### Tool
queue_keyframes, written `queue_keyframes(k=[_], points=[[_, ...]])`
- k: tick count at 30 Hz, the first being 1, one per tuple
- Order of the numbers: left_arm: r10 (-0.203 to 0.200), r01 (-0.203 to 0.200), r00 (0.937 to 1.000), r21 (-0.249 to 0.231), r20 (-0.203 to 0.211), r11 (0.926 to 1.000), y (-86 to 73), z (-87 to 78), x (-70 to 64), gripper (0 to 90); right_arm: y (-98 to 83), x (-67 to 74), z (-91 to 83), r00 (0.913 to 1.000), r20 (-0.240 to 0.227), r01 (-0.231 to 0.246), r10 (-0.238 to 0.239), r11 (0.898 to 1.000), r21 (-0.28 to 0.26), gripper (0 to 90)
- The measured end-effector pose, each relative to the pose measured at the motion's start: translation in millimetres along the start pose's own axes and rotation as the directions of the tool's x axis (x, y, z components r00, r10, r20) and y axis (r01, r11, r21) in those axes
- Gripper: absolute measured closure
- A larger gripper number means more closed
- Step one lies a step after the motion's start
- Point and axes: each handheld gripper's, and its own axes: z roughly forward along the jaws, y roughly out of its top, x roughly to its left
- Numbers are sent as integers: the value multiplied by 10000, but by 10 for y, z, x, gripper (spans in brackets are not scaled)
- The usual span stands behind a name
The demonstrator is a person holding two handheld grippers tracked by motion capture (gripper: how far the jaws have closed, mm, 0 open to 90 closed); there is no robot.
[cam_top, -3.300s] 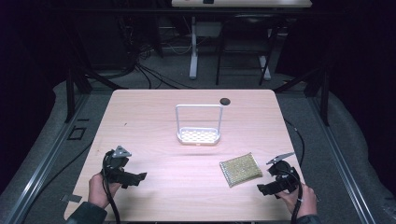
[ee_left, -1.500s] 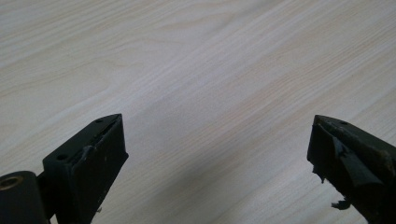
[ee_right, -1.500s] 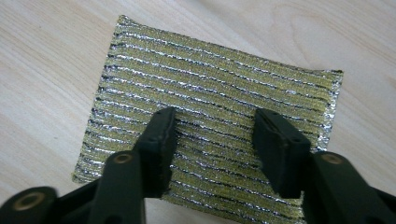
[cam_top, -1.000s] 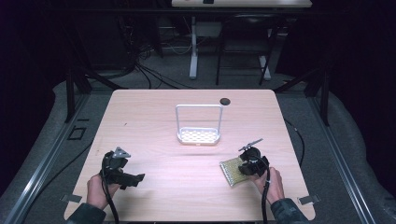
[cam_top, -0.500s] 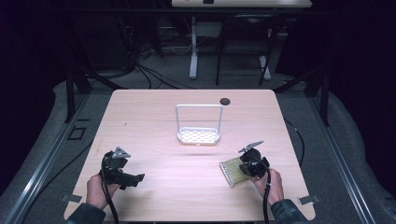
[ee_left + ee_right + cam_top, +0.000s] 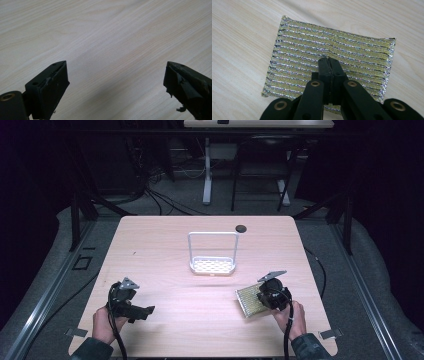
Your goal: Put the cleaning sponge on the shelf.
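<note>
Scouring pad lies on the table, the right gripper jaws pinched together on its middle

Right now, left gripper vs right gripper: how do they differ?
The left gripper has its jaws wide apart; the right gripper has them shut together. The left gripper is over bare table with nothing between its jaws; the right gripper's tips press on the gold scouring pad, seemingly pinching its fabric. Both are black and hand-held.
</note>
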Motion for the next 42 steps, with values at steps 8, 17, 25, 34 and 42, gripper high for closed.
queue_keyframes(k=[8, 17, 25, 34, 42], points=[[38, -38, 10000, -34, -38, 10000, -3, -4, -2, 58, 11, 25, -40, 10000, -67, -9, 8, 10000, -63, 900], [51, -51, 10000, -20, 34, 10000, 3, 5, -5, 58, 45, 75, -75, 9996, -238, 121, -128, 9995, -277, 900], [103, -103, 9999, 1, 38, 9999, 7, -2, -7, 58, 86, 152, -78, 9986, -483, 196, -210, 9994, -293, 900], [87, -87, 10000, -8, 34, 10000, 10, 0, -8, 58, 158, 233, -72, 9971, -717, 209, -239, 9989, -420, 900], [110, -110, 9999, -17, 36, 9999, 12, 3, -18, 58, 231, 309, -53, 9959, -863, 238, -282, 9984, -517, 900]])
